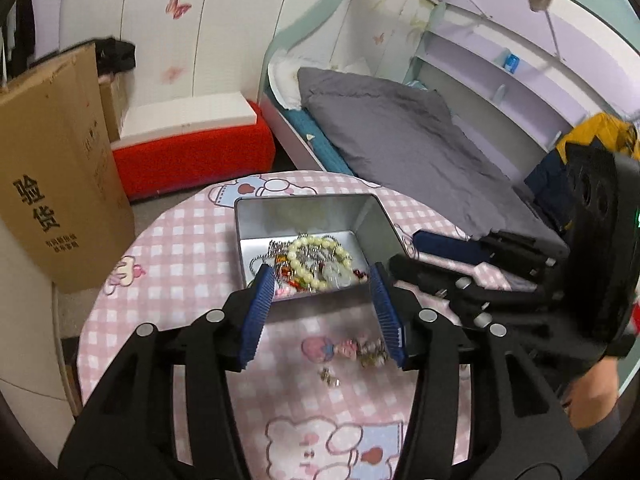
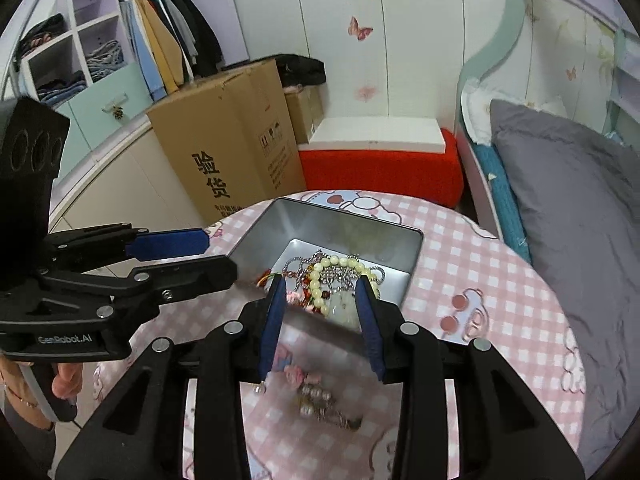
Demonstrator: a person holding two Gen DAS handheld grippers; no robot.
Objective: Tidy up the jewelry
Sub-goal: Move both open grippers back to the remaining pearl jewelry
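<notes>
An open metal tin [image 1: 304, 216] [image 2: 340, 228] stands on the round table with the pink checked cloth [image 1: 180, 260] [image 2: 480, 280]. In the tin lie a pale bead bracelet [image 1: 320, 256] [image 2: 340, 266], chains and small charms. Loose jewelry with pink charms and pearls [image 1: 360, 350] [image 2: 314, 398] lies on the cloth in front of the tin. My left gripper [image 1: 322, 280] [image 2: 220, 256] hovers open over the tin's near edge, nothing between its blue pads. My right gripper [image 2: 322, 286] [image 1: 408, 250] is beside it on the right, jaws apart and empty.
A tall cardboard box [image 1: 52, 184] [image 2: 232, 140] and a red stool with a white slab [image 1: 192, 160] [image 2: 380, 168] stand behind the table. A bed with a grey duvet [image 1: 400, 140] [image 2: 560, 200] runs along the right. A person's hand [image 2: 66, 380] holds the left gripper's handle.
</notes>
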